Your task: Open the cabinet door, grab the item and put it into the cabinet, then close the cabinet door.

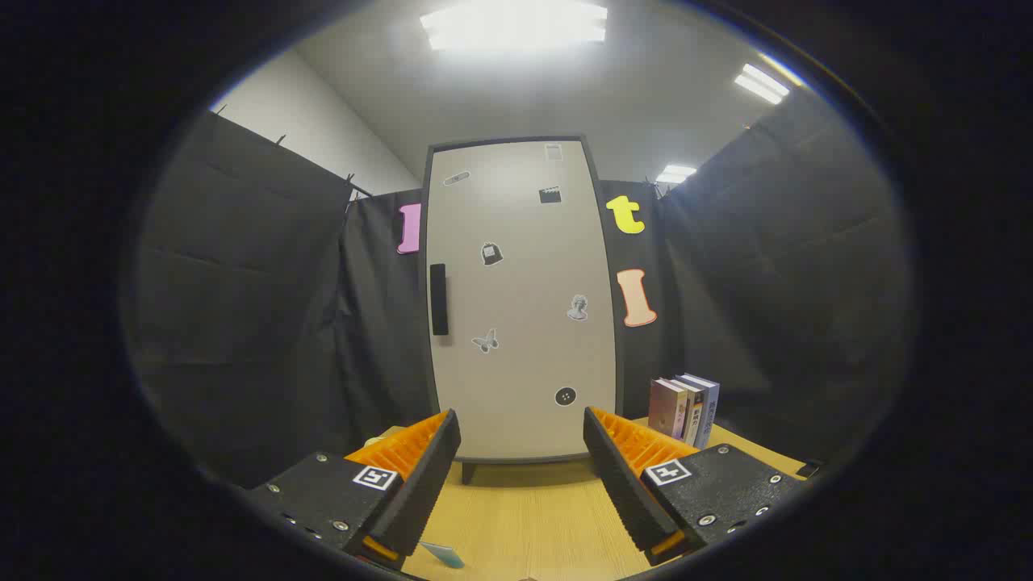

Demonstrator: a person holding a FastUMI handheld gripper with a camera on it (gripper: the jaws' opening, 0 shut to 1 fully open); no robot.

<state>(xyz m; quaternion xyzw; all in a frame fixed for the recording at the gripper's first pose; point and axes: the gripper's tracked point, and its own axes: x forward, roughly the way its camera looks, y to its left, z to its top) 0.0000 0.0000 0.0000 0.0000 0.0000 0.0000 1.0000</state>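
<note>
I hold the tool (522,432) open, facing the closed cabinet door (520,307), ready to approach its left-side handle (438,298).

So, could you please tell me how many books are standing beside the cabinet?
3 books stand upright in a row on the wooden table, right of the closed cabinet and beyond the open gripper. More may be hidden behind them.
</note>
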